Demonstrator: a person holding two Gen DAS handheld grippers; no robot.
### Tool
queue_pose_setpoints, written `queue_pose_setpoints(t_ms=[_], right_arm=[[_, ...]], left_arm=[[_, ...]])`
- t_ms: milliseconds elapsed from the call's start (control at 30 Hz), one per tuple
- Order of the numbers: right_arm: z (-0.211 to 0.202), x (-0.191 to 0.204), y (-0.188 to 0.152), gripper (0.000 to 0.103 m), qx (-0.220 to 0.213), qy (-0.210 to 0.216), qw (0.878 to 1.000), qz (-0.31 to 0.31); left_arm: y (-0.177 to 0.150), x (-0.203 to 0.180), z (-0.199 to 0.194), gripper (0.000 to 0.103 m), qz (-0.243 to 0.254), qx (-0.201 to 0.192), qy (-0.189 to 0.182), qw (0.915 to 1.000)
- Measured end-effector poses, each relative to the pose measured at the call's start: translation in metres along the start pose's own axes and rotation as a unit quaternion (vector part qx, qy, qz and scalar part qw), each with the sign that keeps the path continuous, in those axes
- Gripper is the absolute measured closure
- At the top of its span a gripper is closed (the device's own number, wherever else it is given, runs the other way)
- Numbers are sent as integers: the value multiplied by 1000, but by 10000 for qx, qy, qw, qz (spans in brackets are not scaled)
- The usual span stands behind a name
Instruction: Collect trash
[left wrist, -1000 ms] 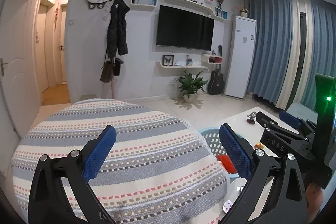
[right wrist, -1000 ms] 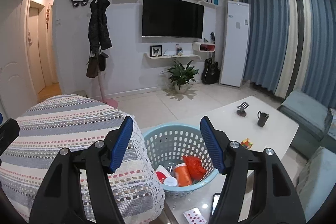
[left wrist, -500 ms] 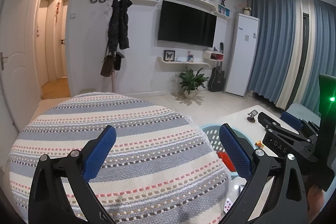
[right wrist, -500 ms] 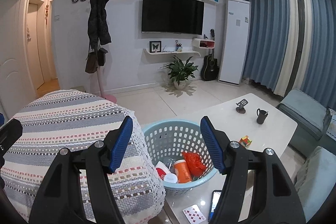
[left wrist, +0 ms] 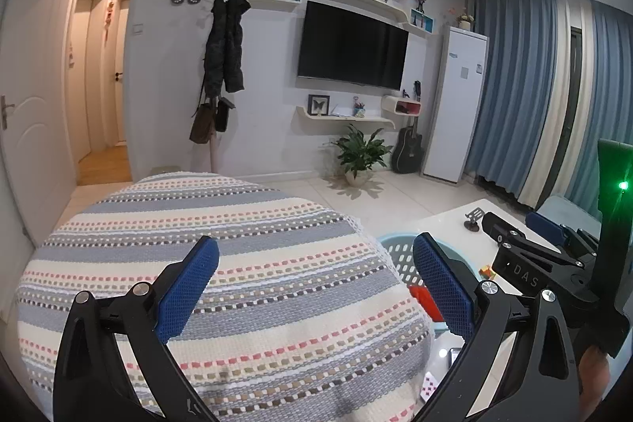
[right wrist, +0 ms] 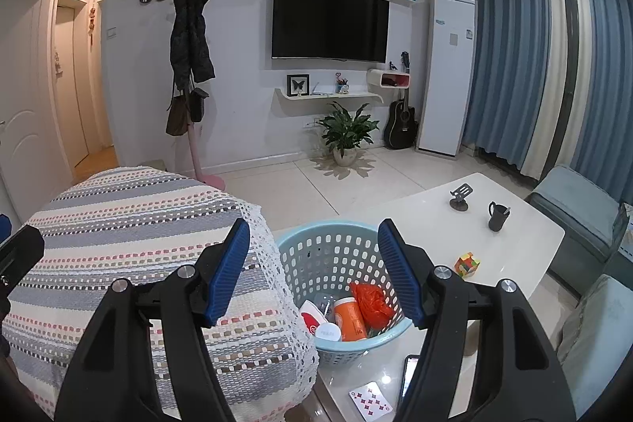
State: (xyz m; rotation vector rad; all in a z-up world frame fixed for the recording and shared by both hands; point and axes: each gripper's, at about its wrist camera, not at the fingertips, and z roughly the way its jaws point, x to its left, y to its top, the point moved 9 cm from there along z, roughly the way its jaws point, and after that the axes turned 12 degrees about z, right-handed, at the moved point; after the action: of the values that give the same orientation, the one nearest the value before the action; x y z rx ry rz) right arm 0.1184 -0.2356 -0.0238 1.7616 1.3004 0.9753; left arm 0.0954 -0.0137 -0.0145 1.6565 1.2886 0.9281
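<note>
- Left wrist view: the left hand-held gripper (left wrist: 314, 265) fills the lower part of the frame, its blue-padded fingers spread wide and holding nothing. It hangs level over a rounded seat covered in a striped knitted cloth (left wrist: 253, 244). At lower right, only a slice of the light blue basket (left wrist: 395, 248) shows behind the right finger, with a bit of red trash (left wrist: 425, 301) inside. The right hand-held gripper (left wrist: 550, 236) enters from the right edge, with a green light on its body.
- Right wrist view: the right hand-held gripper (right wrist: 314, 269) is also spread wide and empty, hovering above the basket (right wrist: 312, 256), which sits on the white bench (right wrist: 522, 236) at lower centre. This view shows the trash clearly: an orange bottle (right wrist: 350, 317), a red bag (right wrist: 370, 301) and a white cup (right wrist: 328, 332). On the bench lie a colour cube (right wrist: 467, 263), a black mug (right wrist: 496, 216) and a playing card (right wrist: 370, 400).
</note>
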Motion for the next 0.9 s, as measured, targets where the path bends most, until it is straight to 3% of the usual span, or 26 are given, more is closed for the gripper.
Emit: queue_pose_setpoints(t_ms=[900], right_arm=[[-10, 15, 1, 37, -92, 197, 9997, -99]], left_arm=[[-2, 3, 0, 8, -36, -8, -3, 10000]])
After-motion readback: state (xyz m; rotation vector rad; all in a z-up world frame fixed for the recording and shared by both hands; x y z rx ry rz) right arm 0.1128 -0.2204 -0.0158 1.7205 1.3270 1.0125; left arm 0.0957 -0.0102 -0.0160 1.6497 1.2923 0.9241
